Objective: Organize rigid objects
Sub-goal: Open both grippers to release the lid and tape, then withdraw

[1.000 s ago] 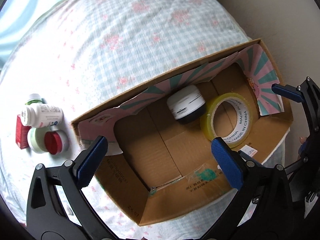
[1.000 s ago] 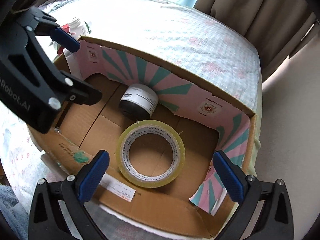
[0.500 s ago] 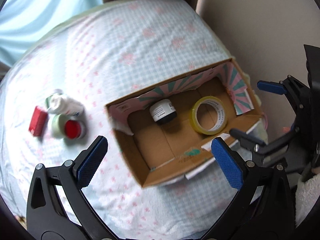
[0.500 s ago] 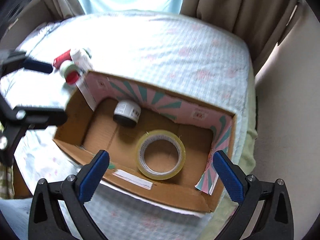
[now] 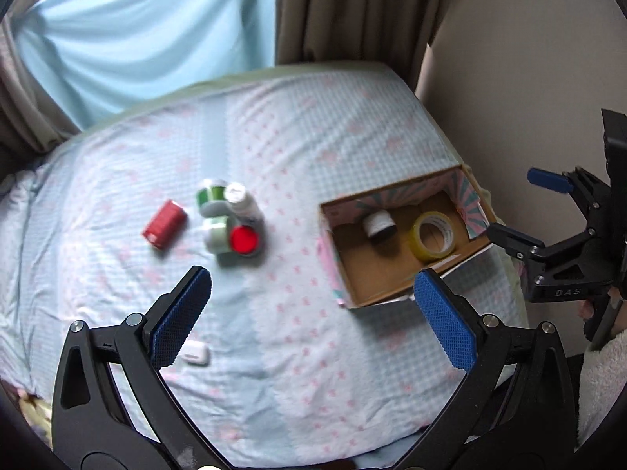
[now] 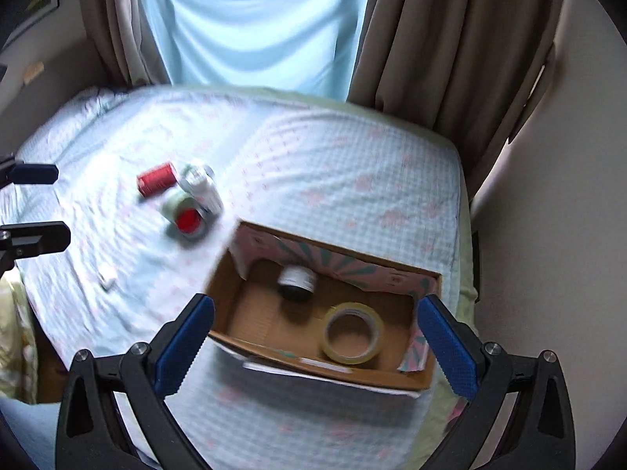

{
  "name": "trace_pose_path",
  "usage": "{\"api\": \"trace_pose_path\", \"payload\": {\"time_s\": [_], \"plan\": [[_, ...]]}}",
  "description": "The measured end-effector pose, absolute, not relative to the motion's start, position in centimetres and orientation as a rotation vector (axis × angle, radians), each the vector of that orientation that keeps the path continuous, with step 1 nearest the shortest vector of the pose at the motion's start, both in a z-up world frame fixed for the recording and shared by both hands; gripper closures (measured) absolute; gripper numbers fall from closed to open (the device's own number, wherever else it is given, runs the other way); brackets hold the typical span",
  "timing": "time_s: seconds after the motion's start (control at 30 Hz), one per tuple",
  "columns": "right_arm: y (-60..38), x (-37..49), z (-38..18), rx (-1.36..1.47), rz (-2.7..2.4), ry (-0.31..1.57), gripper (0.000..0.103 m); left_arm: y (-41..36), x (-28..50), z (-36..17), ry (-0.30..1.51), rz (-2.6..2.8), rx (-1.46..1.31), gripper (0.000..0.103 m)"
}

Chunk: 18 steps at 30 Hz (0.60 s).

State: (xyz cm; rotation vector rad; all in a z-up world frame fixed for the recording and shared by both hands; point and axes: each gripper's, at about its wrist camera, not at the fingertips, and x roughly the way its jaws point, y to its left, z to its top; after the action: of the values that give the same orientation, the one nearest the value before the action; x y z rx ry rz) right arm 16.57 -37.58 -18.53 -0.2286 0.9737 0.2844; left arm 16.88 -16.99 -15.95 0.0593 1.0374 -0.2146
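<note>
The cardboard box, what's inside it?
Inside the cardboard box lie a roll of yellowish tape and a white jar with a dark base. The near wall hides a strip of the floor, so anything tucked there can't be seen.

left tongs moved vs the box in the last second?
Yes. The left tongs have pulled back and up from the cardboard box, which now sits small, ahead and to the right.

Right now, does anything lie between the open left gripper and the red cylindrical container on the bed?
Nothing visible does. The left gripper hangs open above bare checked bedsheet; the red cylindrical container lies apart from the cluster of bottles, with open sheet between it and the gripper.
</note>
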Motion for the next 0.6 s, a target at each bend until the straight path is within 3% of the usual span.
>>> {"api": "trace_pose_path", "payload": {"time_s": [0.23, 0.6], "plan": [[-32.6, 13.8, -15.5, -0.144, 0.213, 0.927, 0.000, -8.5, 14.9, -13.4, 0.964, -0.218, 0.023, 0.000], [-21.8, 12.5, -14.5, -0.032, 0.117, 0.870, 0.000, 4.9, 16.6, -14.3, 0.971, -0.235, 0.011, 0.000]]}}
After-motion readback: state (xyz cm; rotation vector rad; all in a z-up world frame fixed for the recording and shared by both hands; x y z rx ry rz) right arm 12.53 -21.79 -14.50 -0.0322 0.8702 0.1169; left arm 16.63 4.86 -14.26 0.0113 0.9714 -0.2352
